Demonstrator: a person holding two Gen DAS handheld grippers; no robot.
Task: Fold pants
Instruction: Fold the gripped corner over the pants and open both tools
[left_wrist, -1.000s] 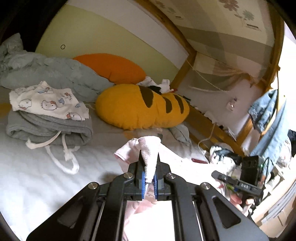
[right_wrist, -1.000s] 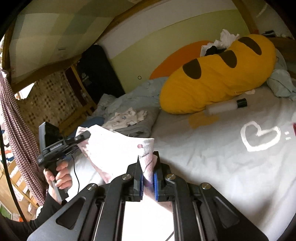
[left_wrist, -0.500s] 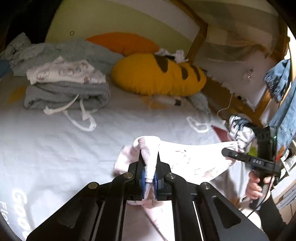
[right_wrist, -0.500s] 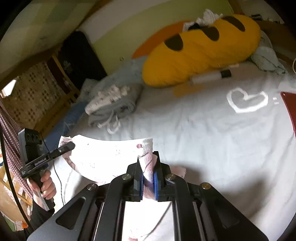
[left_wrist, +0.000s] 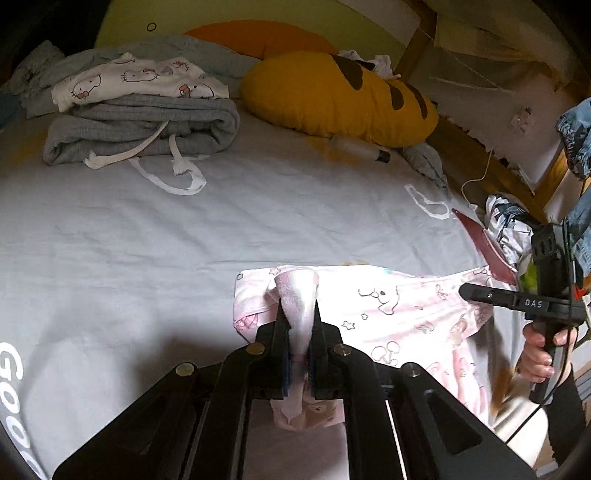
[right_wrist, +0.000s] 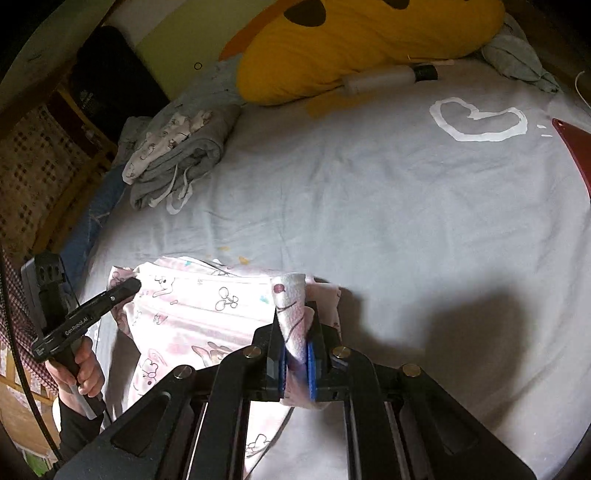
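Both tools pinch the pink pants (left_wrist: 399, 314): left tool (left_wrist: 298, 325) and right tool (right_wrist: 295, 325) each clamp a bunched corner, cloth stretched between them over the bed (left_wrist: 147, 251). Ahead lie folded grey clothes (left_wrist: 140, 129) and a yellow pillow (left_wrist: 332, 96).

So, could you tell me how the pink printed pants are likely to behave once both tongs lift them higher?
Probably floppy: the pink pants sag between the left tongs and right tongs. Likely light, since thin bunched fabric holds in each pinch. The loose lower part may drag and crease.
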